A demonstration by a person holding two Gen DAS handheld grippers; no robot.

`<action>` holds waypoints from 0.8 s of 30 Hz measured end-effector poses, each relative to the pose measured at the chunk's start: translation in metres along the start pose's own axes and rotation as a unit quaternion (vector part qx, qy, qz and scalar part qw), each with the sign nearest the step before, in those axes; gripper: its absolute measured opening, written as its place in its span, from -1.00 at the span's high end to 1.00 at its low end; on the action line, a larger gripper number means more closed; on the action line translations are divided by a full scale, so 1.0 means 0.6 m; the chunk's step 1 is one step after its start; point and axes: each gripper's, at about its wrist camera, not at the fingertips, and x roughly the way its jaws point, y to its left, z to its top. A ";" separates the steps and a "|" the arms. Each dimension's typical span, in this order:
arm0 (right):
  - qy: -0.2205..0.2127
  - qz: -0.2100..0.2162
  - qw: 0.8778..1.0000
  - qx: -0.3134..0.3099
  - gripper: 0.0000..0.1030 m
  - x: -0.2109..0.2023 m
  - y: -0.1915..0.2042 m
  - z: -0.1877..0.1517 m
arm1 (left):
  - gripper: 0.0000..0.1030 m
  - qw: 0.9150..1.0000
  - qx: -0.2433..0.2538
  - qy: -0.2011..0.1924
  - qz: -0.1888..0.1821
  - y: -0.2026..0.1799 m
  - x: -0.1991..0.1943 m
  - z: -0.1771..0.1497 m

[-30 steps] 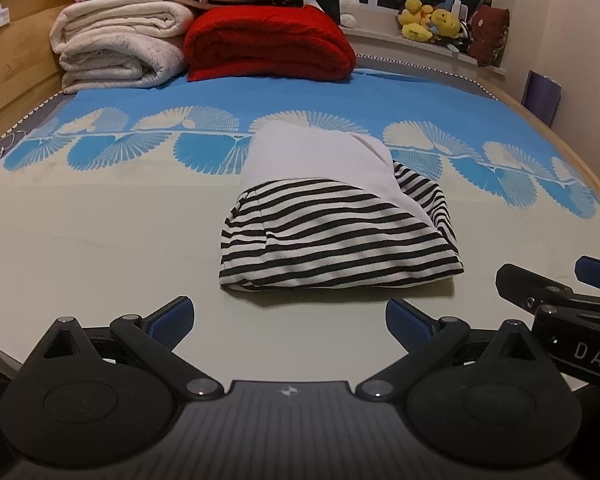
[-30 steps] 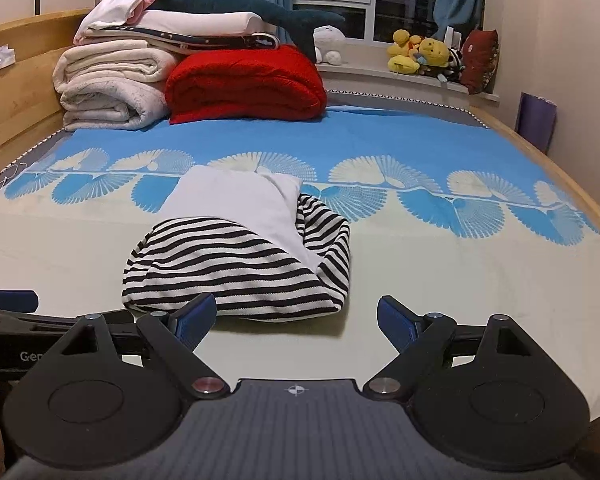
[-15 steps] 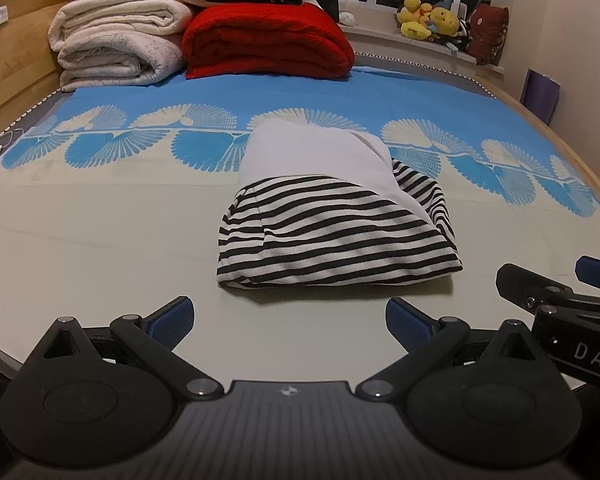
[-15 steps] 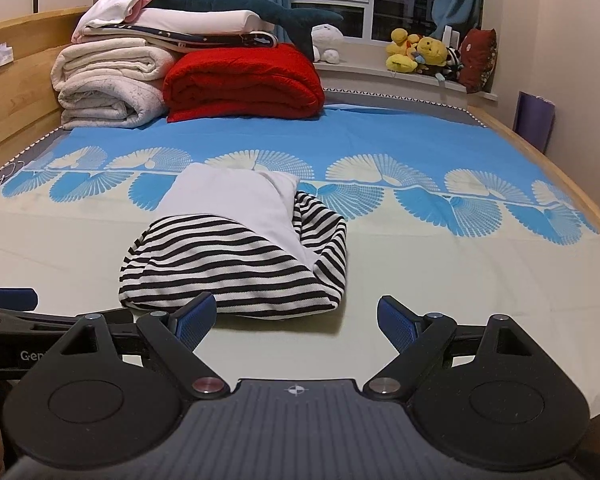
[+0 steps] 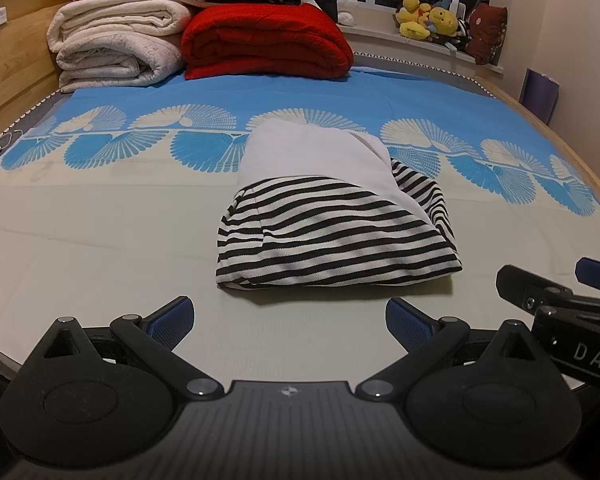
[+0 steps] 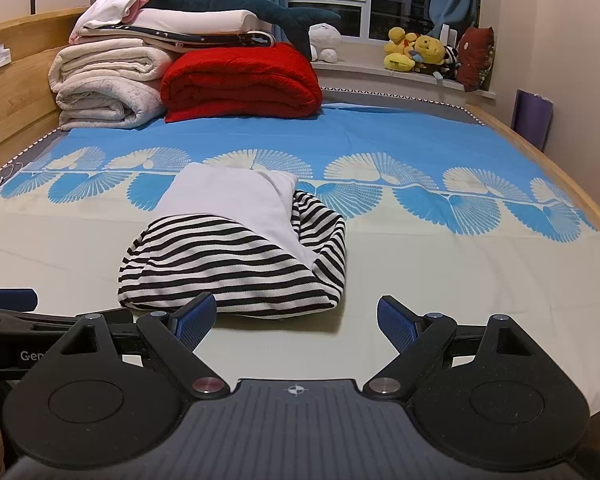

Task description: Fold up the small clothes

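A small black-and-white striped garment [image 5: 332,236] with a plain white part on its far side lies folded into a compact bundle on the bed; it also shows in the right wrist view [image 6: 236,264]. My left gripper [image 5: 288,320] is open and empty, just in front of the bundle's near edge. My right gripper [image 6: 296,320] is open and empty, in front of the bundle's near right corner. The right gripper also shows at the right edge of the left wrist view [image 5: 556,296], and the left gripper at the left edge of the right wrist view [image 6: 8,304].
The bed sheet [image 5: 100,240] is cream with blue fan patterns. Rolled white blankets [image 5: 116,48] and a folded red quilt [image 5: 268,40] are stacked at the far left. Plush toys [image 6: 420,52] sit on the windowsill. A wooden bed rail [image 6: 560,176] runs along the right.
Both grippers have drifted slightly; the garment sits a little lower and left in both views. The bundle itself has not changed shape. Both grippers stay open.
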 end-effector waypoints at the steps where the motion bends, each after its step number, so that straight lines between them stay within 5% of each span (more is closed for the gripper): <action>1: 0.001 -0.002 1.000 -0.002 -0.71 0.001 0.000 0.000 | -0.98 1.000 -0.001 0.000 -0.001 0.002 0.000 0.001; 24: 0.001 -0.006 1.000 -0.004 -0.71 0.000 0.006 0.000 | -0.98 1.000 -0.003 0.001 -0.005 0.004 0.001 0.001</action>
